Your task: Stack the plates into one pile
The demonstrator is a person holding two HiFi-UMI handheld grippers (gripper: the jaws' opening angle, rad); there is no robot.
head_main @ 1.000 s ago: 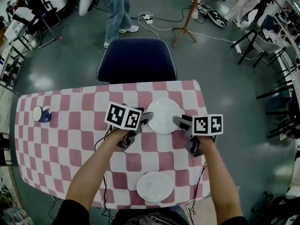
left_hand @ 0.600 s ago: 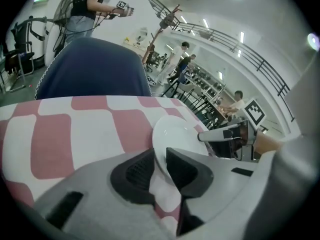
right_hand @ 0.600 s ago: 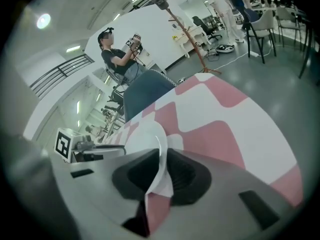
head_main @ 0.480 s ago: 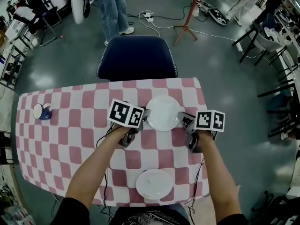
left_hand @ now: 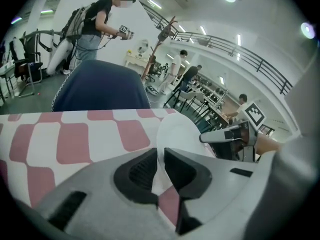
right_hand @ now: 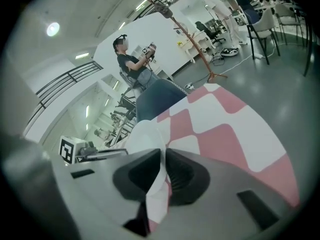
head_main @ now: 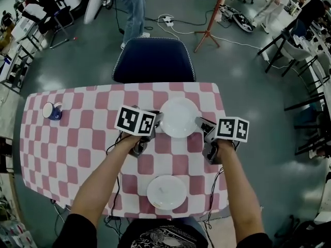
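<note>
Two white plates are on the red-and-white checked table [head_main: 77, 143]. The far plate [head_main: 178, 117] is gripped from both sides. My left gripper [head_main: 157, 121] is shut on its left rim, and my right gripper [head_main: 199, 123] is shut on its right rim. Both sets of jaws have just been closing with the rim between them. In the left gripper view the pads of the left gripper [left_hand: 161, 154] pinch the plate [left_hand: 180, 134]. The right gripper view shows the same for the right gripper [right_hand: 164, 156] and the plate [right_hand: 145, 134]. The near plate [head_main: 166, 191] lies by the table's front edge.
A blue-and-white mug [head_main: 51, 110] stands at the table's far left. A dark blue chair [head_main: 154, 61] is pushed against the far edge. A person [head_main: 132, 9] stands behind it, among cables and a stand on the floor.
Both grippers stood open beside the far plate and have closed on its rim. The hands and the plate have risen slightly.
</note>
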